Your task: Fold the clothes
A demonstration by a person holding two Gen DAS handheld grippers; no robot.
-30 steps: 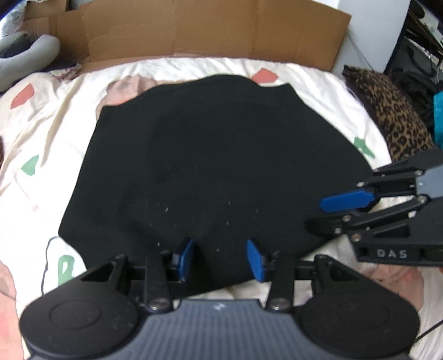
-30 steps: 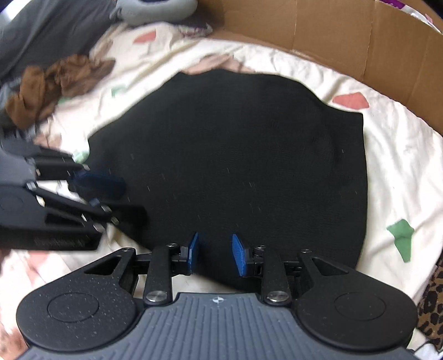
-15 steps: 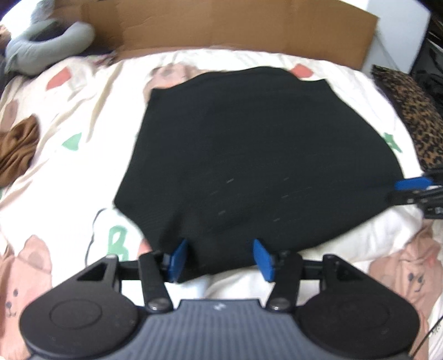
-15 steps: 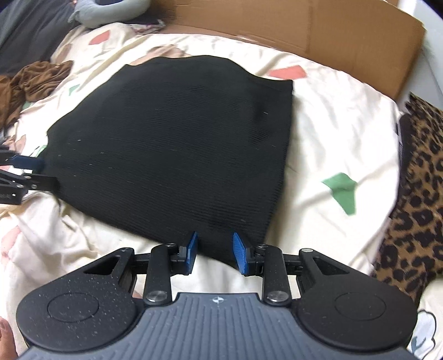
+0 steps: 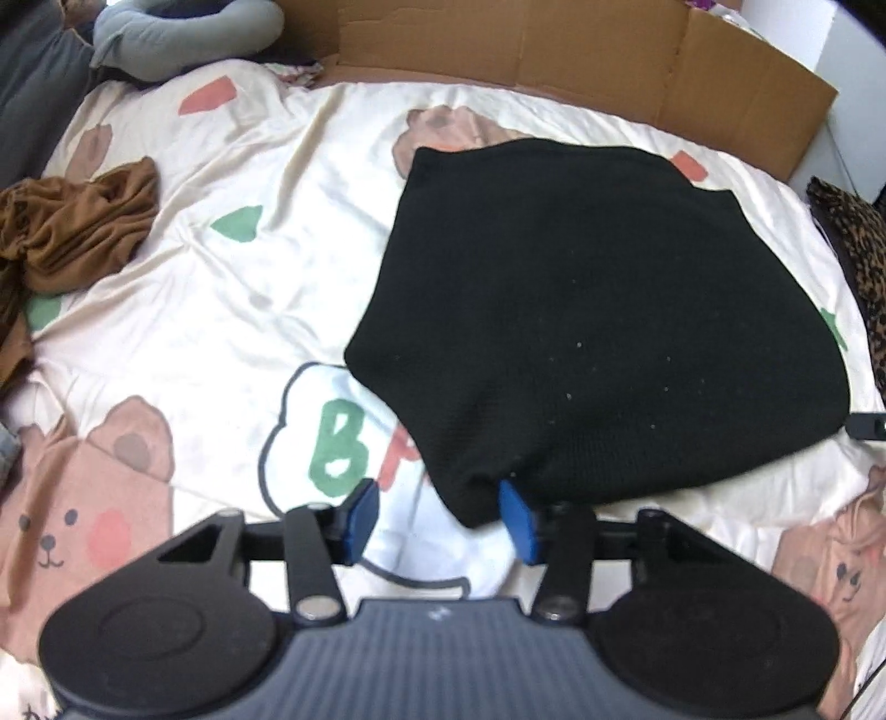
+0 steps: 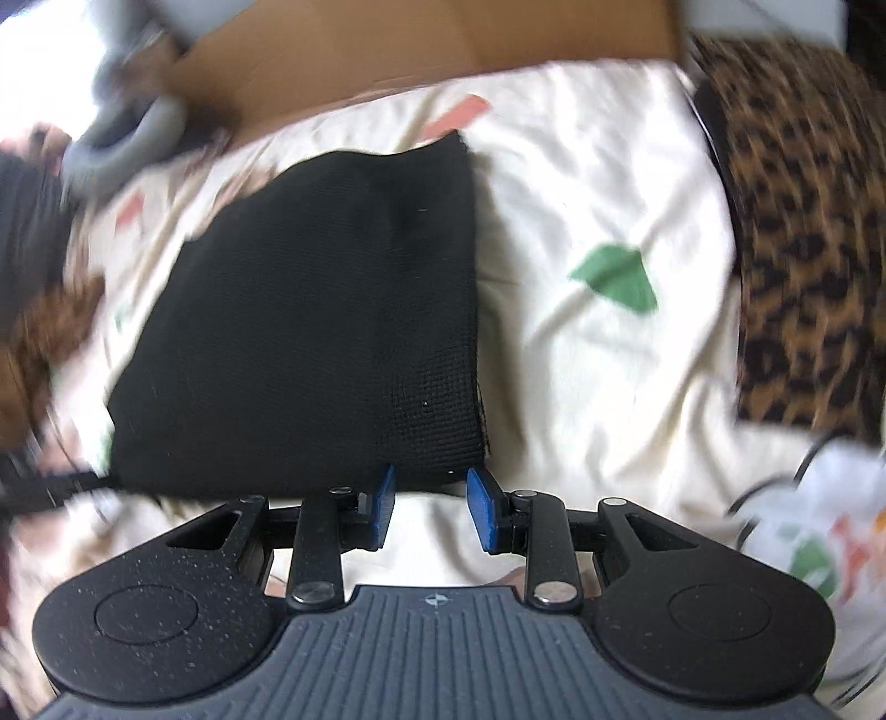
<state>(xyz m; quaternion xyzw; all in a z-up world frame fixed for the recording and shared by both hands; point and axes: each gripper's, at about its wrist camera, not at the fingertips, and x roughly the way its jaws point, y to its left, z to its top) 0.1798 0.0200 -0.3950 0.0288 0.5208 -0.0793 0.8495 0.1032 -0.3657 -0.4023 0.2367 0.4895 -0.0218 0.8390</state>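
A black knit garment lies flat on the cream bear-print bed sheet. My left gripper hovers at its near left corner. That corner sits between the blue pads close to the right one, the left pad is well clear of it, and the jaws are closing. My right gripper is at the garment's near right corner, open, with the hem just at its fingertips and bare sheet in the gap. Part of the right gripper shows at the left wrist view's right edge.
A crumpled brown garment lies at the left of the bed. A cardboard wall and a grey pillow line the far side. A leopard-print cushion borders the right edge.
The two grippers have moved apart along the garment's near edge, the left one to its left corner and the right one to its right corner. The garment lies as before.
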